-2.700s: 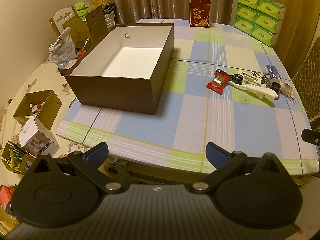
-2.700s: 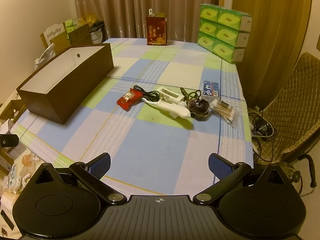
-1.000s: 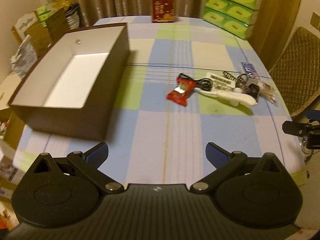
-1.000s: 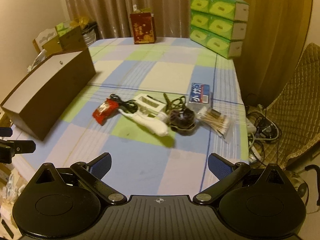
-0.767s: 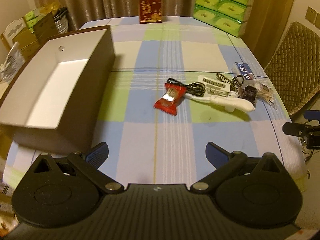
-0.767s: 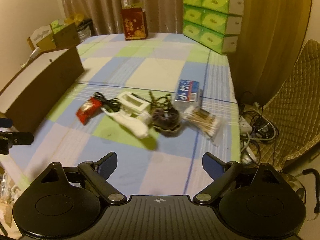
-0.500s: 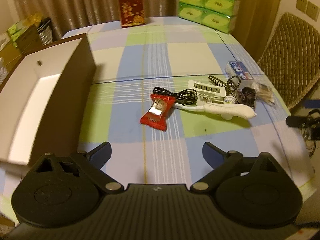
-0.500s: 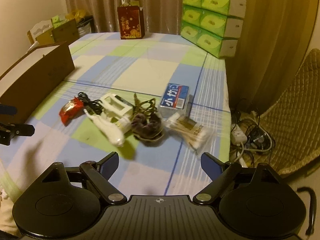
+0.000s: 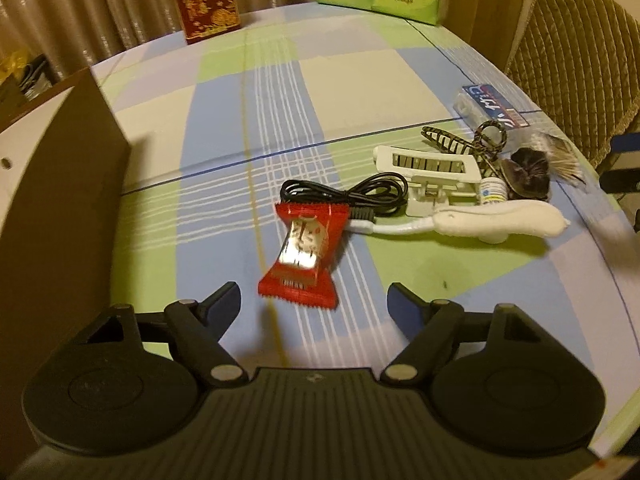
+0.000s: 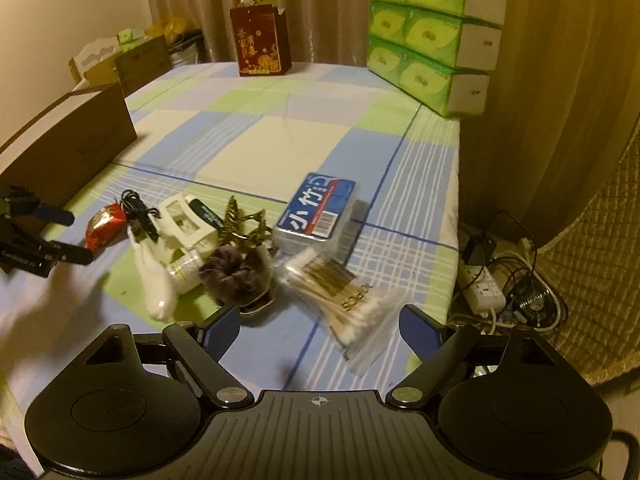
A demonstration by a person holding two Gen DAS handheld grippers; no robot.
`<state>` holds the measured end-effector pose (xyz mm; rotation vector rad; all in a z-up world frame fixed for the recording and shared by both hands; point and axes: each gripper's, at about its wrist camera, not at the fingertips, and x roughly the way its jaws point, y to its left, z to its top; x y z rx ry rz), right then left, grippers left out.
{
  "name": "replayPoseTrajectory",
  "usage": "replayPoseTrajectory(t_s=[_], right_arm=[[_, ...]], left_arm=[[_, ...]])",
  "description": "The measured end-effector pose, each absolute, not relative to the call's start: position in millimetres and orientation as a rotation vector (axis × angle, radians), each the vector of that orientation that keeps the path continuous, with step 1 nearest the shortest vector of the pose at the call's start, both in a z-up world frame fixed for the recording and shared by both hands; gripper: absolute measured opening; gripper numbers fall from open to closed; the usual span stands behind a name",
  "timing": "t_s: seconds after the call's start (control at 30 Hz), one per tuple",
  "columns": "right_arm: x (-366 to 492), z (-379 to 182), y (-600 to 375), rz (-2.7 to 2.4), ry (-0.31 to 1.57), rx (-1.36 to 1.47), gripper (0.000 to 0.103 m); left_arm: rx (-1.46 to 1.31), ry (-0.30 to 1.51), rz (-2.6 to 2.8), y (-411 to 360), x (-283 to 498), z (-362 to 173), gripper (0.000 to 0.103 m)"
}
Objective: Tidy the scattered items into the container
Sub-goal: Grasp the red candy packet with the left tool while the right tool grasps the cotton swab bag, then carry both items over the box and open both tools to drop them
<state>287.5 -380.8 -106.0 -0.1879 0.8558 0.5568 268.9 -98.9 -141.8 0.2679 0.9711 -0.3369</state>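
change: both grippers now low over the clutter, nearer than a second ago | left gripper (image 9: 314,300): closing around red packet (image 9: 306,251); empty | right gripper (image 10: 320,324): narrowing over cotton swabs (image 10: 344,286); empty | box (image 9: 60,184): left; nothing stowed

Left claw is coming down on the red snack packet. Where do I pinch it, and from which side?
Take the red snack packet across its puffed middle, from above, pads on its two long edges. It lies flat with crimped ends near and far, so the left claw, open and closing, already straddles it. Keep clear of the black cable at its far end.
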Motion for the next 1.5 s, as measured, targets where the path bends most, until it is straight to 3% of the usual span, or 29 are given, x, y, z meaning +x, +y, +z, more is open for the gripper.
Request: replayPoseTrajectory(t_s=[0.33,0.37,0.4,0.5,0.73,0.93,1.1,1.2,1.5], right_arm=[[316.1,-116.6,-383.0,0.649,0.864,-0.25,0.082],[318.2,-117.8,-382.3,0.655,0.867,-0.261,0.082],[320.3,-119.1,-381.6,0.659,0.869,-0.27,0.081],[324.3,-122.2,-380.2,0.679,0.873,-0.281,0.08],[331.9,-126.5,-374.3,0.741,0.877,-0.325,0.071],[338.4,-138.0,-366.8,0.787,0.874,-0.406,0.057],[340.9,-146.8,-362.8,0.837,0.902,-0.45,0.031],[339.6,-145.3,-365.5,0.832,0.928,-0.428,0.021],[319.5,-114.6,-377.8,0.75,0.969,-0.258,0.02]], left_arm=[[0.282,0.97,-0.397,-101.3,305.8,-154.1,0.066],[0.282,0.977,-0.405,-101.4,308.2,-156.0,0.059],[0.283,0.987,-0.413,-101.5,309.7,-158.0,0.044],[0.246,1.004,-0.433,-97.8,310.5,-160.0,0.025],[0.232,0.979,-0.387,-90.9,298.7,-147.8,0.021],[0.175,0.985,-0.348,-81.1,293.4,-134.8,0.021],[0.167,1.002,-0.324,-81.8,289.8,-132.0,0.021],[0.159,1.012,-0.316,-83.3,285.1,-131.5,0.021],[0.126,1.0,-0.323,-89.6,262.1,-117.0,0.021]])
